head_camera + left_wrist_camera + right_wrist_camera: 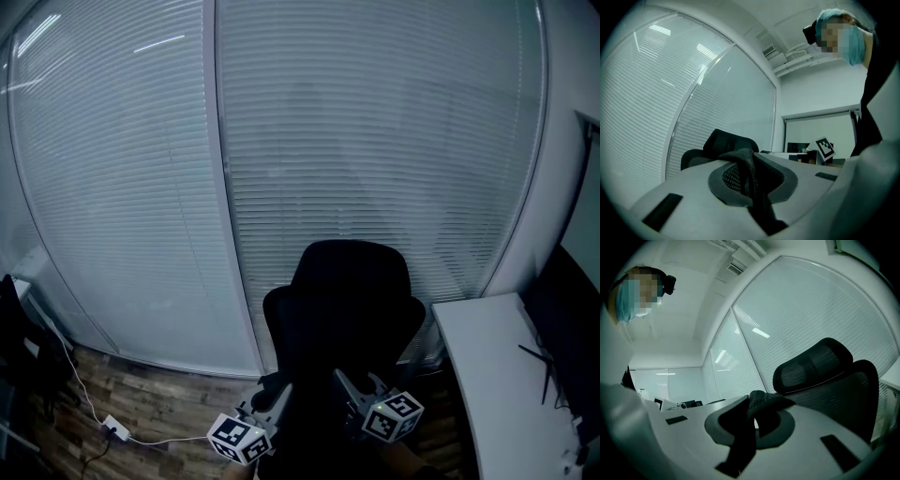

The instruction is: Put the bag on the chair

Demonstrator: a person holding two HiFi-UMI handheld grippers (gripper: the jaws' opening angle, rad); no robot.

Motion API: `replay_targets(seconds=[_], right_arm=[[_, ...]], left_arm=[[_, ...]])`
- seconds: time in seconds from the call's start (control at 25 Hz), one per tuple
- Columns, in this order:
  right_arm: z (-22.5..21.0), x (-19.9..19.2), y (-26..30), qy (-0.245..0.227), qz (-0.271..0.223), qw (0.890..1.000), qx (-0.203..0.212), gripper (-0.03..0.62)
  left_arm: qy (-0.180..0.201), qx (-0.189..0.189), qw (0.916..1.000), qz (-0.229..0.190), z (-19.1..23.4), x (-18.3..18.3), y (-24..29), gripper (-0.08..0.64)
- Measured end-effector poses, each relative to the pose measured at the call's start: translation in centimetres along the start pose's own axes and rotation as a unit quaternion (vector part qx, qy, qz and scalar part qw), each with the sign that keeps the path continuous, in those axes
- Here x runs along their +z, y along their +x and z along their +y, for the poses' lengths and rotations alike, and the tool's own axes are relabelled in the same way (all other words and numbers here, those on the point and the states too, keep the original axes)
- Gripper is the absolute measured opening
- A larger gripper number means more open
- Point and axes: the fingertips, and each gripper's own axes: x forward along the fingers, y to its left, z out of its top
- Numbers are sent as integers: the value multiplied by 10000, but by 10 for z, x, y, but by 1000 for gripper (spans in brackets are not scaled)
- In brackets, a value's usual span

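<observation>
Right now the left claw (746,165) is pinching a black woven strap (751,180), with its jaws pressed tight on it. The right claw (753,417) pinches another black strap (765,401) the same way. Both straps look like the bag's handles. The rest of the bag cannot be seen; it likely hangs low, in front of the chair (349,298) and close to it. Both claws are up in front of the chair's seat, side by side, pointing at its back. So the step in hand looks like carrying the bag to the chair. Behind the chair is a wall of window blinds (375,141), and a white desk (487,375) stands to the chair's right. Next, I think the bag must be lifted over the seat and set down flat there. Only then should both claws let go.
</observation>
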Motion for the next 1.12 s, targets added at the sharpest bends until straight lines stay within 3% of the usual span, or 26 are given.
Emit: replay_targets(seconds=[0.44, 1.12], right_arm=[[-32, -20, 20, -168, 42, 9990, -400, 60], [-63, -102, 13, -237, 863, 9925, -830, 61]], left_arm=[[134, -22, 9997, 206, 29, -22, 20, 43], [-46, 181, 9976, 661, 37, -80, 26, 43]])
